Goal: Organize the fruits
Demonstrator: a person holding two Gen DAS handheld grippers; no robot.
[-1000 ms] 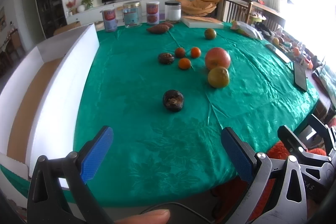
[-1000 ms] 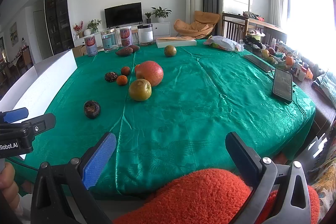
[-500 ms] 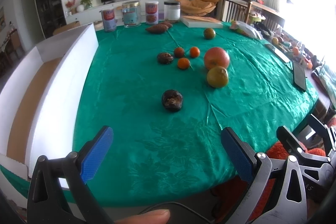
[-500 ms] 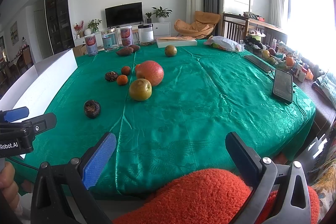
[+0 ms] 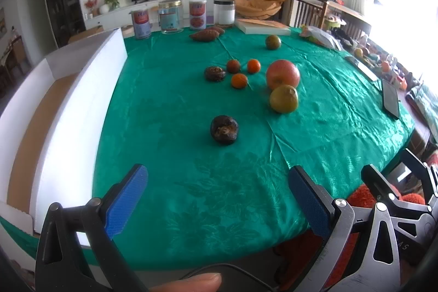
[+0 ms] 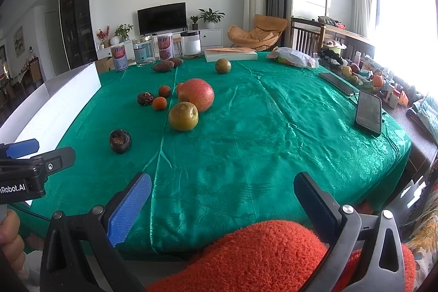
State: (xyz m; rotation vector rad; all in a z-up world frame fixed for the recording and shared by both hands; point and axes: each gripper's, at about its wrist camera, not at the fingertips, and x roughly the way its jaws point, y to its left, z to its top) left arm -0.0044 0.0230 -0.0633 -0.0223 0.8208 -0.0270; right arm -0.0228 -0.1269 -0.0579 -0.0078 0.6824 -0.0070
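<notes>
The left gripper point(image 5: 217, 194) is hovering over the near edge of the green tablecloth point(image 5: 169, 106) with its blue-padded fingers spread wide and gripping nothing, and the right gripper point(image 6: 222, 200) is hanging the same way just beside it, jaws apart and empty, above an orange fuzzy sleeve point(image 6: 254, 253). Nearest ahead of the left gripper, one dark wrinkled fruit point(image 5: 224, 129) is sitting alone on the cloth. Farther out, one yellow-green fruit point(image 5: 284, 99) is touching one big red apple point(image 5: 282, 74). Beyond them, three small oranges point(image 5: 239, 80) are clustering beside a second dark fruit point(image 5: 215, 73). One more greenish fruit point(image 5: 273, 42) is lying well apart near the far edge, close to two sweet potatoes point(image 5: 205, 34). Four jars point(image 5: 171, 17) are standing in a row at the back. One white box point(image 5: 68, 106) is running along the table's left side.
</notes>
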